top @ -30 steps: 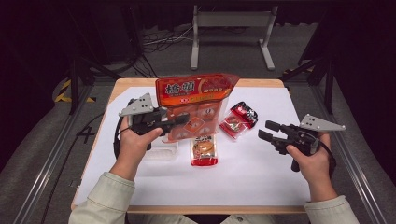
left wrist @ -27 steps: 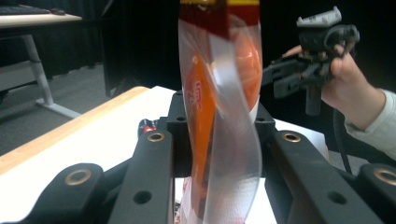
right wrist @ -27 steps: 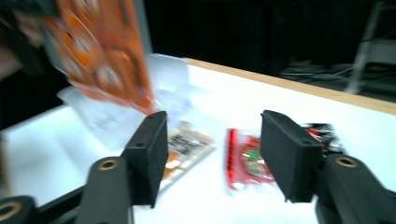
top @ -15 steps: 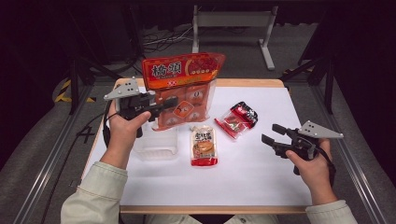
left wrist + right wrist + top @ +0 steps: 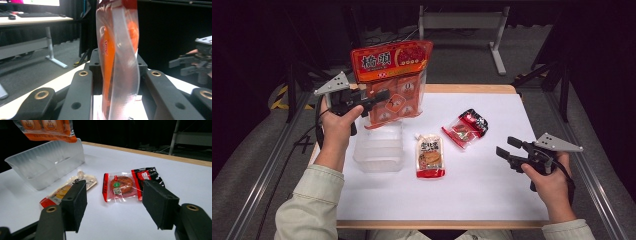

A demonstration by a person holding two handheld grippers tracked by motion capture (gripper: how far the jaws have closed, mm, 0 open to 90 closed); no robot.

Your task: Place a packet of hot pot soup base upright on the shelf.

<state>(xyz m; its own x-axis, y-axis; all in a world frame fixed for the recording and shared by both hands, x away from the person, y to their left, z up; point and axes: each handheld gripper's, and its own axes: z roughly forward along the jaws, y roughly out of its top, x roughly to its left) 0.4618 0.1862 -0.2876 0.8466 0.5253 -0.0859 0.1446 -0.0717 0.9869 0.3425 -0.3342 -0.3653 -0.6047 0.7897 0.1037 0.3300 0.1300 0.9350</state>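
Two grippers | left gripper (image 5: 379,96) jaws clamp orange snack bag (image 5: 393,80), raised above clear tray (image 5: 379,146) for loading | right gripper (image 5: 508,150) jaws wide, facing red packet (image 5: 466,129).

Dark room, grey floor (image 5: 452,55), white desk frame (image 5: 462,20)

Black gripper (image 5: 512,153), pale green sleeves (image 5: 307,205)

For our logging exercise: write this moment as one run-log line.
left claw: shut on orange bag, above clear tray | right claw: open, empty
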